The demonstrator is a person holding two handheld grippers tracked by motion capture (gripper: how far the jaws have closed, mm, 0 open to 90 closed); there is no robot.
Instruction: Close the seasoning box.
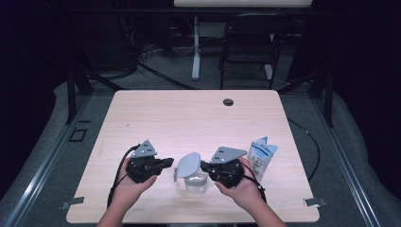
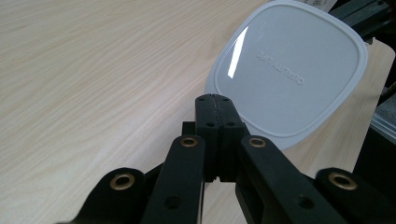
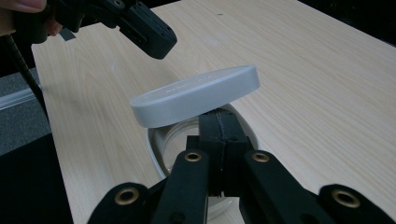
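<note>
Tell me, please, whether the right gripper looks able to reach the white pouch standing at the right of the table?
Probably yes. The pouch stands just beside the right gripper, with bare table around it, though the shut jaws point away toward the tilted lid.

On the table point(image 1: 198, 113) we see a jar point(image 1: 196, 181) near the front edge, its lid point(image 1: 190, 164) tilted on the rim. Our left hand-held gripper point(image 1: 166, 164) sits left of it, the right hand-held gripper point(image 1: 204, 166) right, a pouch point(image 1: 261, 156) farther right.

Smooth glossy white plastic lid point(image 2: 286, 70), clear plastic container point(image 1: 196, 181), matt light wood-grain table point(image 1: 189, 118)
</note>
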